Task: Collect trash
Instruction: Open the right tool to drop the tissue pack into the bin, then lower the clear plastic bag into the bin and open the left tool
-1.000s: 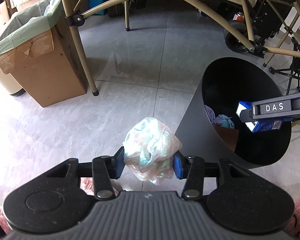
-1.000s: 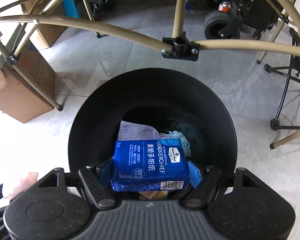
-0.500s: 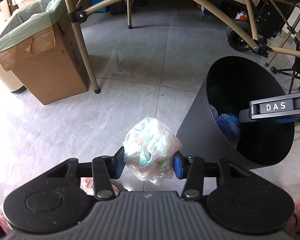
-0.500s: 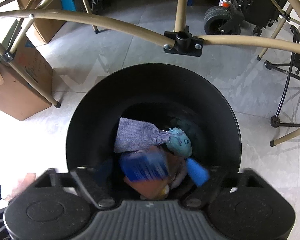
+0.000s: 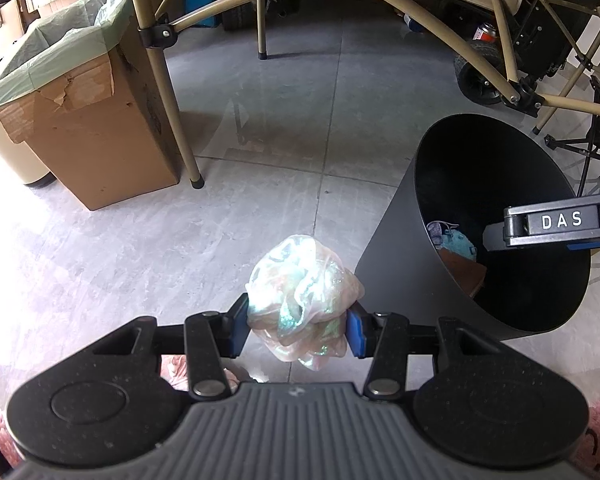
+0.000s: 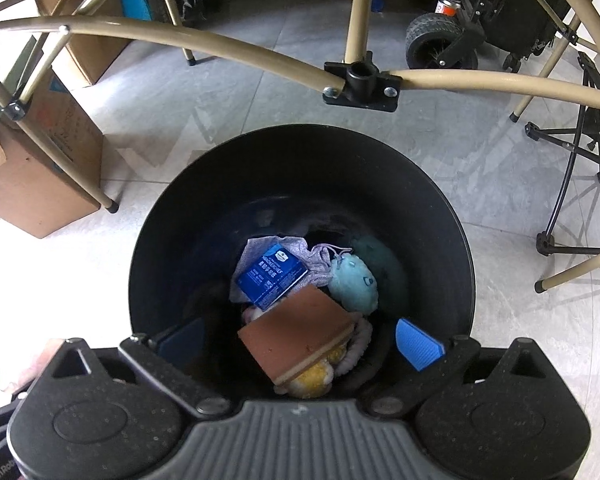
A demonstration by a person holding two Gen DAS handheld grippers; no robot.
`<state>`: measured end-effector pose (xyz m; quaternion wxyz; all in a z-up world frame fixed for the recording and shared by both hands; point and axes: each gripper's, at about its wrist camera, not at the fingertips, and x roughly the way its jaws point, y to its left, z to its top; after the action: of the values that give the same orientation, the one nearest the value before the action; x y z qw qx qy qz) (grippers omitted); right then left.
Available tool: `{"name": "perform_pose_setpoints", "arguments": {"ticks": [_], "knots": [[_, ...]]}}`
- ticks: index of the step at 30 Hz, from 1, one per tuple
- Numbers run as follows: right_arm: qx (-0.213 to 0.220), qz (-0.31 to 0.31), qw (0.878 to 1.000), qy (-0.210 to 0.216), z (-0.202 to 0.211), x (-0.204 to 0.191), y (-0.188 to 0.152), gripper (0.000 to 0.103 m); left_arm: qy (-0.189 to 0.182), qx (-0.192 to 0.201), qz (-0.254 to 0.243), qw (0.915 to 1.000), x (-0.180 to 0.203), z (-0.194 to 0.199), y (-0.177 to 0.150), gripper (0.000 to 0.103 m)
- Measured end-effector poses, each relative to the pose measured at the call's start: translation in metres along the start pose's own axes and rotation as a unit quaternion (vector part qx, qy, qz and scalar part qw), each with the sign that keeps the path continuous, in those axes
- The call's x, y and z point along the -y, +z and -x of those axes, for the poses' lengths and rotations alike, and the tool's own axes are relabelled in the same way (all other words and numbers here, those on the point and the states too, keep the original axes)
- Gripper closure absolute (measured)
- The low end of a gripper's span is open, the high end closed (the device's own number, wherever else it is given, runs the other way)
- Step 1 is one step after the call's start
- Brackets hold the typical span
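**Tissue pack drops into the bin**

Released a moment ago, the blue plastic-wrapped tissue pack (image 6: 272,276) now lies at the bottom of the round black waste bin (image 6: 180,216), on grey cloth beside a teal plush toy (image 6: 354,284). Over the bin's mouth, the right gripper (image 6: 300,344) has just been opening; its jaws stand wide, nothing between them. Beside the bin, the left gripper (image 5: 298,326) pinches a crumpled iridescent plastic bag (image 5: 302,312).

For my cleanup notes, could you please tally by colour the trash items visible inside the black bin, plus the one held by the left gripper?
Blue: 1, tissue pack
Grey: 1, cloth
Teal: 1, plush toy
Brown: 1, sponge block
Yellow: 1, fuzzy item
Iridescent: 1, crumpled wrapper, outside the bin, clamped in the left gripper
Total: 6
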<state>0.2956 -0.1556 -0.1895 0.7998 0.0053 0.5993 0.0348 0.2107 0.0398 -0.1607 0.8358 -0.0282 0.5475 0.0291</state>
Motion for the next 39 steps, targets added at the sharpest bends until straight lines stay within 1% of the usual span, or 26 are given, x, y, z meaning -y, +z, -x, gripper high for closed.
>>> {"name": "perform_pose_setpoints", "arguments": {"ticks": [9,16,21,28,39], "knots": [[0.005,-0.001,1.0,0.003,0.005,0.003,-0.001,0.0,0.001,0.006,-0.006,1.0,0.005,0.003,0.001,0.055],[0.016,-0.001,1.0,0.009,0.015,0.009,-0.004,0.0,0.0,0.019,-0.019,0.9996,0.021,0.01,0.005,0.055],[0.03,-0.004,1.0,0.001,0.024,0.019,-0.006,0.0,-0.002,0.028,-0.031,0.9991,0.036,0.015,0.007,0.055],[0.054,-0.016,0.998,-0.003,0.041,0.042,-0.012,0.0,-0.006,0.037,-0.051,0.998,0.061,0.019,0.012,0.055],[0.079,-0.06,0.995,-0.004,0.059,0.092,-0.022,0.0,-0.013,0.043,-0.088,0.9951,0.106,0.021,0.013,0.055]]}}
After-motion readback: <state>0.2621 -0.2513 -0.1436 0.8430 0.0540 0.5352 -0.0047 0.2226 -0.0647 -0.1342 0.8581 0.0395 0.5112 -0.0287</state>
